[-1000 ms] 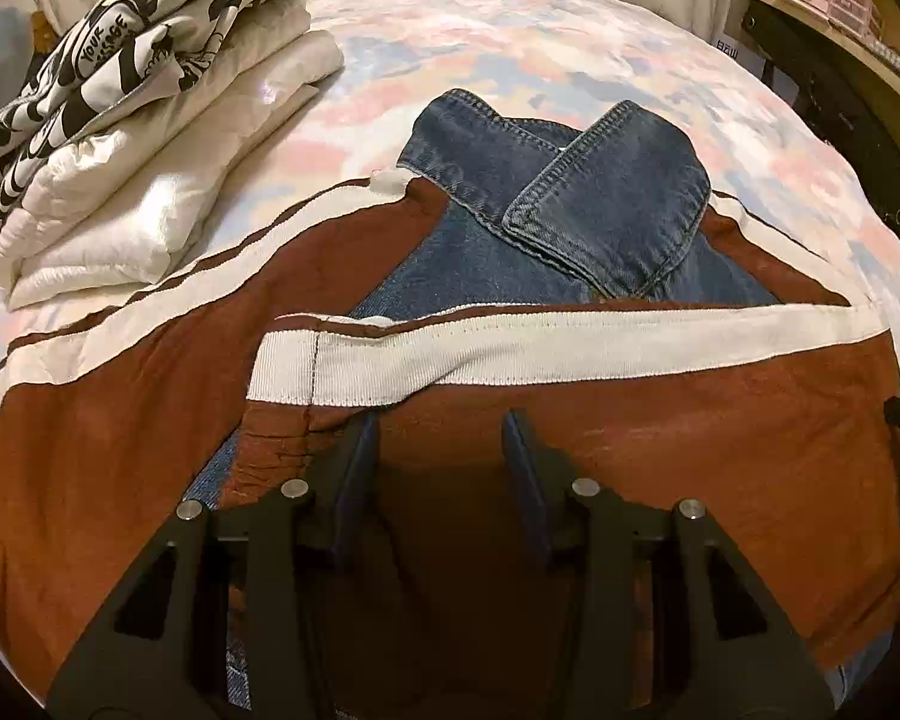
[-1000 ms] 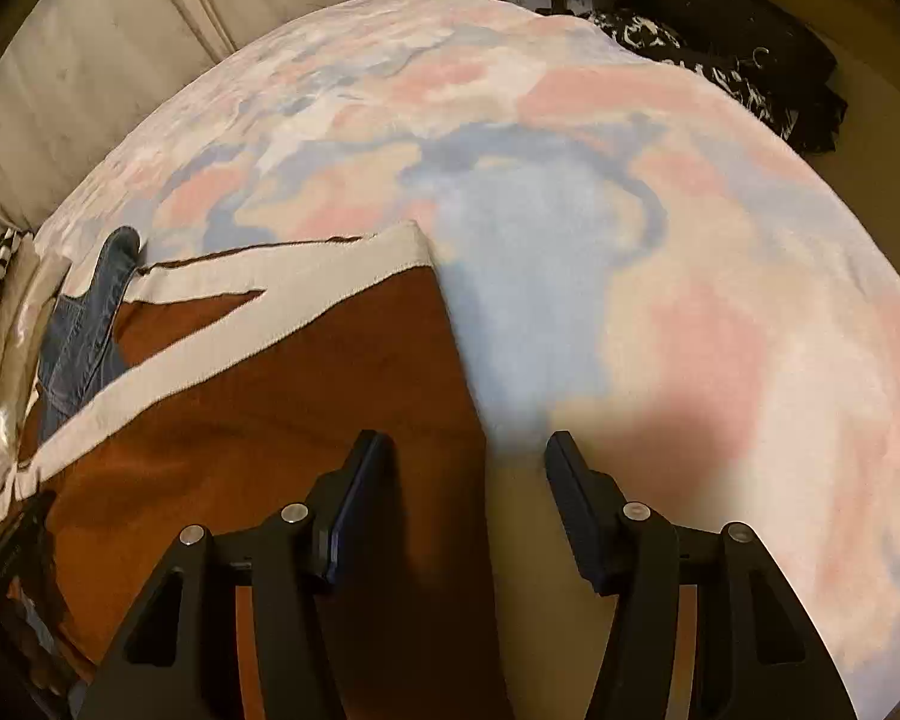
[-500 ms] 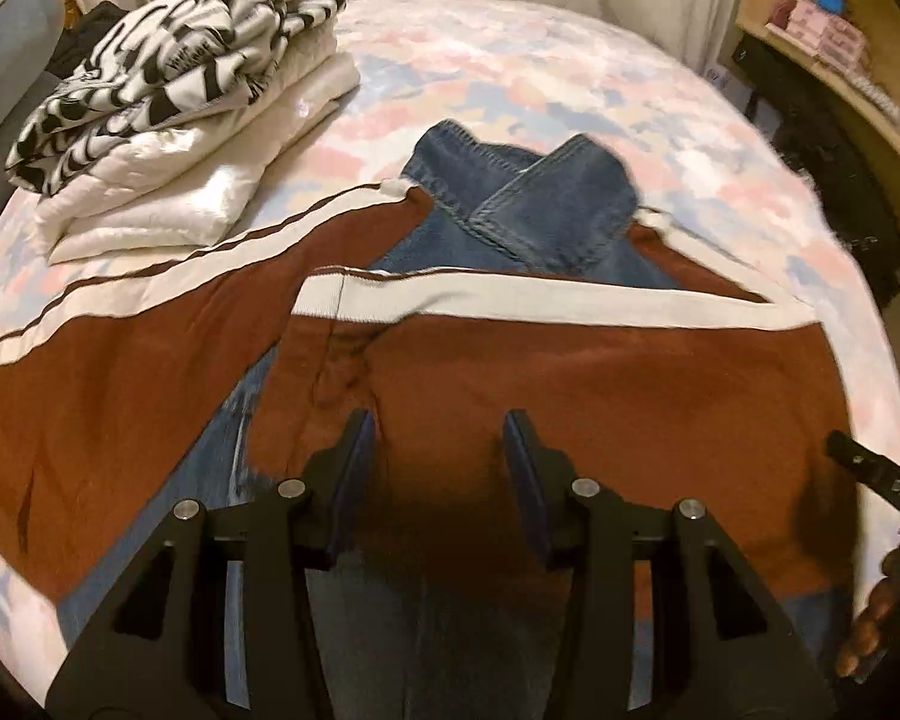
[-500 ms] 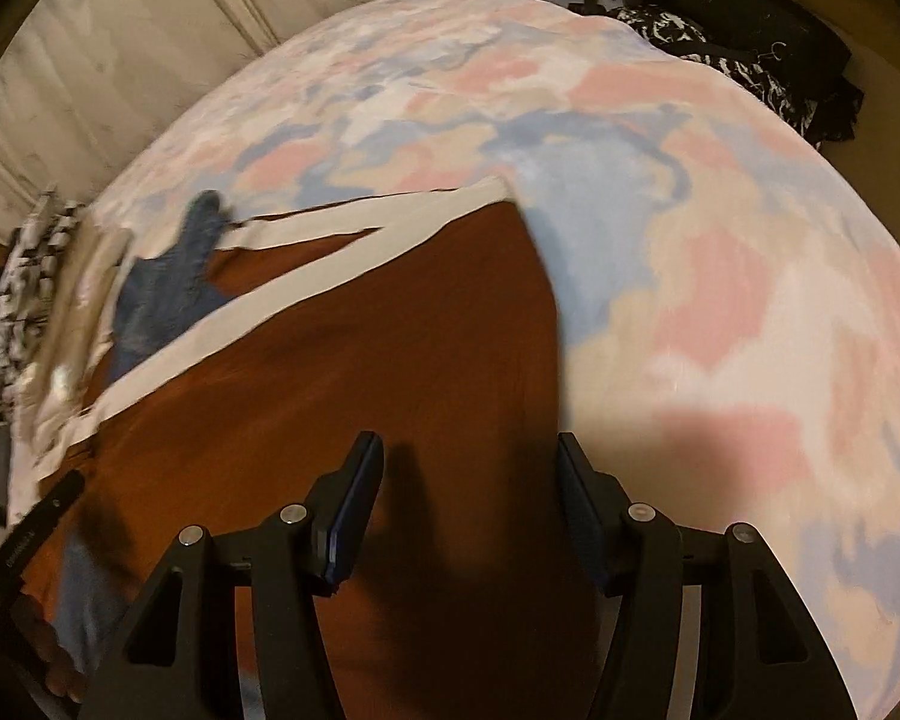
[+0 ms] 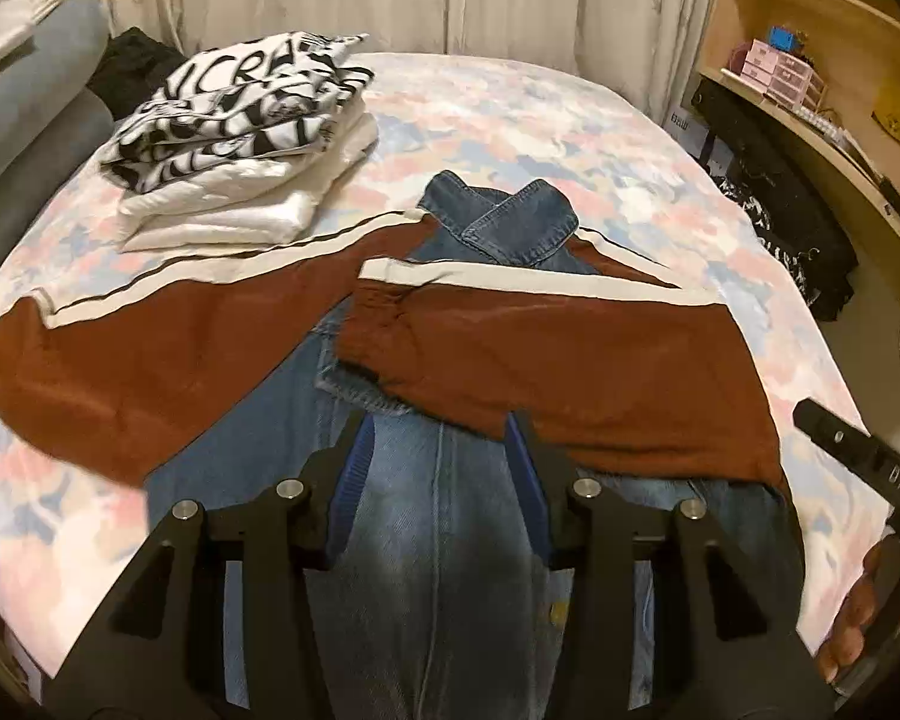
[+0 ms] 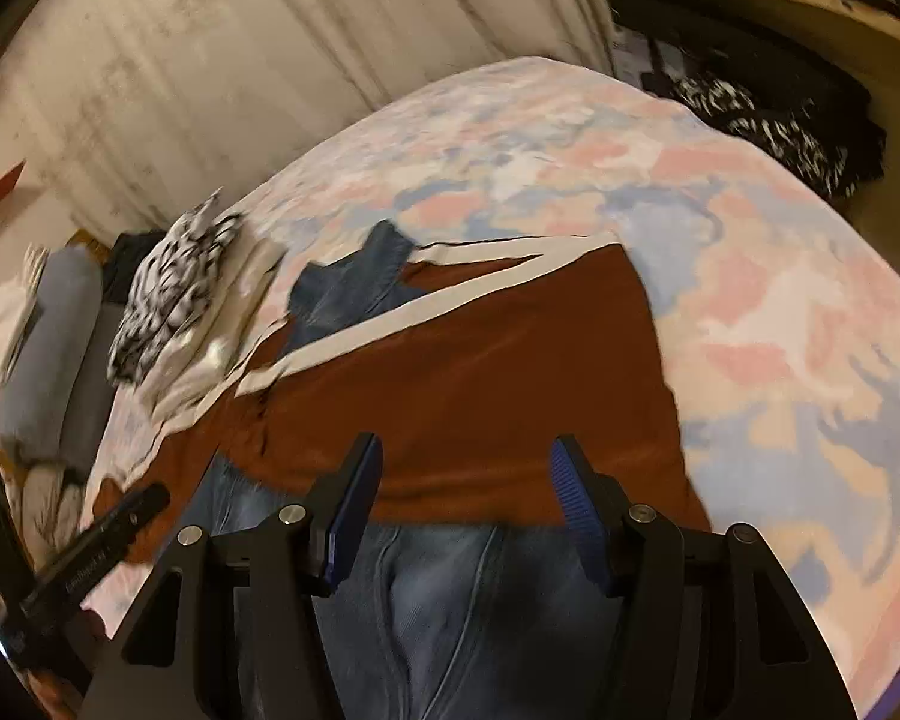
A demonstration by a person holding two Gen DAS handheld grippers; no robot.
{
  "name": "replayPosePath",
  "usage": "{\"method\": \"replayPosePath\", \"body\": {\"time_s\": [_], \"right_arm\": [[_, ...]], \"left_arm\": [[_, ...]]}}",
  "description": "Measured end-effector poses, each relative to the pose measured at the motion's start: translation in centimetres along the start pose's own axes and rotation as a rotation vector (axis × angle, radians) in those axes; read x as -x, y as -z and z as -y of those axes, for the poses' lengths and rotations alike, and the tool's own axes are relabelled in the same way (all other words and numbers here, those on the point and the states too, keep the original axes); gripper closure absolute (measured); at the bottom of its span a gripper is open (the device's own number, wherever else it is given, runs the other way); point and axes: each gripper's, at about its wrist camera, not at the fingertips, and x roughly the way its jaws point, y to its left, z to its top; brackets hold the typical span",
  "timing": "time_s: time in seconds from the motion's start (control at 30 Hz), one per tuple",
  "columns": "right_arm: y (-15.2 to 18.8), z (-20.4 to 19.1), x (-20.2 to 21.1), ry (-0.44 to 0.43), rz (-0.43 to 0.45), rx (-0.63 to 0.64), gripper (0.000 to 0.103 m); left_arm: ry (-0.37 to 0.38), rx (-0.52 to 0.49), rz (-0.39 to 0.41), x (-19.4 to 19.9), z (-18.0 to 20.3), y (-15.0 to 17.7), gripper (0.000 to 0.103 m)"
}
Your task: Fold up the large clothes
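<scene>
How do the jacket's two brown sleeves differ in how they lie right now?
The left sleeve lies spread outward on the bedspread; the right sleeve is folded across the denim body. The left sleeve's cuff end lies over the bedspread; the right sleeve's lies on denim. Both are brown with a white stripe, and neither is gripped.

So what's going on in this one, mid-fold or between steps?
Between steps. A person holds a gripper in each hand above a denim jacket with rust-brown sleeves, spread on the floral bed. One sleeve is folded across the body; the other lies out flat. The left gripper and right gripper are both open, holding nothing. Folded clothes sit stacked nearby.
</scene>
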Motion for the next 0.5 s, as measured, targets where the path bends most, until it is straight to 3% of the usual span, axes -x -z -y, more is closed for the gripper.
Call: {"method": "replayPosePath", "body": {"time_s": [0.23, 0.5], "right_arm": [[5.1, -3.6, 3.9, 0.005, -0.009, 0.07, 0.043], [8.4, -6.8, 4.4, -0.004, -0.037, 0.156, 0.043]], "left_arm": [[-0.015, 0.034, 0.014, 4.5, -2.9, 2.8, 0.057], [-0.056, 0.071, 0.007, 7.0, -6.8, 5.4, 0.057]]}}
